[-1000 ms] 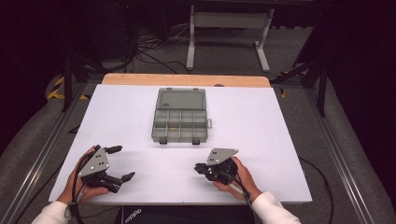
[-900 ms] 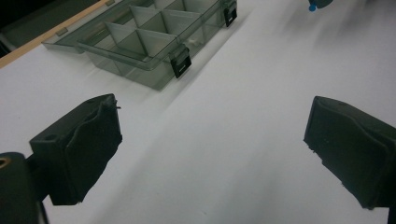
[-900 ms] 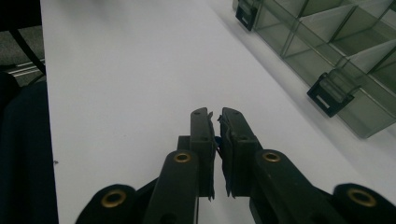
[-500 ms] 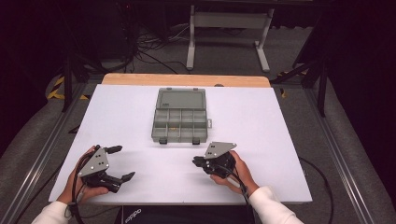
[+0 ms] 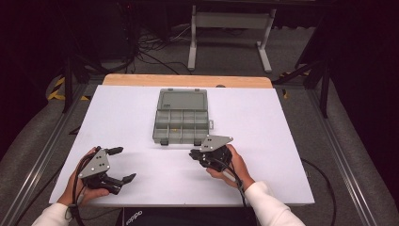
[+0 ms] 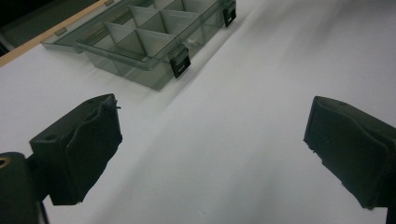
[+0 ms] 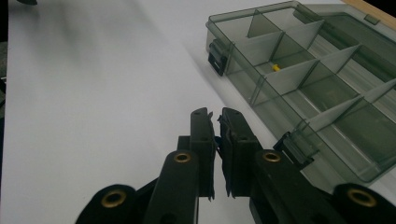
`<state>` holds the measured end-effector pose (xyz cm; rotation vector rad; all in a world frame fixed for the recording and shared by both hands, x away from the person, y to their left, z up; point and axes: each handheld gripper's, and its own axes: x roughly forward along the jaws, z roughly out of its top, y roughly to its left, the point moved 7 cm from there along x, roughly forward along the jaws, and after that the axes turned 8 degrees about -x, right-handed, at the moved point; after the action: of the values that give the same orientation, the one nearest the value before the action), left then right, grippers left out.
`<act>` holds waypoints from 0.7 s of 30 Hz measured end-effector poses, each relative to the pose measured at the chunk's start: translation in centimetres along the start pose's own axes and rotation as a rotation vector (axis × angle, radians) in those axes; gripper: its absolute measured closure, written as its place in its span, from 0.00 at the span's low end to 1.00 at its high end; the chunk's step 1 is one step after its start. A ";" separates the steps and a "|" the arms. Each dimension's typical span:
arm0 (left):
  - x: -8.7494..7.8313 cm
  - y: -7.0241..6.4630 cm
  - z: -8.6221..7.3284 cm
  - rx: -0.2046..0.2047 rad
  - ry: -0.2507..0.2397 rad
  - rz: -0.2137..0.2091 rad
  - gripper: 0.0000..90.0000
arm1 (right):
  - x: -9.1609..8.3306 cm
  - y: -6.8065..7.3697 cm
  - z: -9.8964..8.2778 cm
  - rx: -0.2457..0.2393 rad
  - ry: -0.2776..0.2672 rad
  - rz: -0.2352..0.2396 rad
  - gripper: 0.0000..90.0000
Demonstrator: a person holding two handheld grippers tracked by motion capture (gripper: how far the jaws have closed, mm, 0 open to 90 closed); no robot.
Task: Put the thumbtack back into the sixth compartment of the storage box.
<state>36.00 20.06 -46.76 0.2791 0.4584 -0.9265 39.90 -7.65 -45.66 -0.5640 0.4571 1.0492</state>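
Dark floor strewn with cables and a metal frame behind; in front, white table with a wooden far edge. Box near the middle of it, open, lid laid flat on the far side, two black latches hanging on the near wall. Right tool just short of the box's near right corner, apart from it, jaws together with nothing between them, seen close in the right gripper view. Left tool well off toward the near left of the table, jaws wide apart and empty, likewise in its own view. Probably an approach to the box, so: come in low and slow from the near side, open the jaws before reaching the wall, aim at one chosen part, a latch or one compartment, rather than the corner, and avoid nudging the light tray across the smooth table. Bring the left tool closer to steady the far wall if the box starts to slide. Hard to make out: a small yellow bit in one middle compartment, too tiny to identify; contents of the other cells blurred behind smoky dividers; near right corner of the box partly covered by the right tool from above; lid hinge unclear.
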 end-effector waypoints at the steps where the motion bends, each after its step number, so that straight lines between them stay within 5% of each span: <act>1: 0.0 0.0 0.0 0.000 0.000 0.000 0.05 | 0.1 -0.1 0.2 -0.001 -0.002 -0.001 0.94; 21: 0.0 0.0 -0.1 0.005 0.003 -0.003 0.05 | 2.5 -2.7 3.2 0.013 -0.042 -0.051 0.94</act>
<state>35.99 20.06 -46.84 0.2842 0.4591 -0.9302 43.64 -4.96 -44.08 -0.5386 0.4106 1.0068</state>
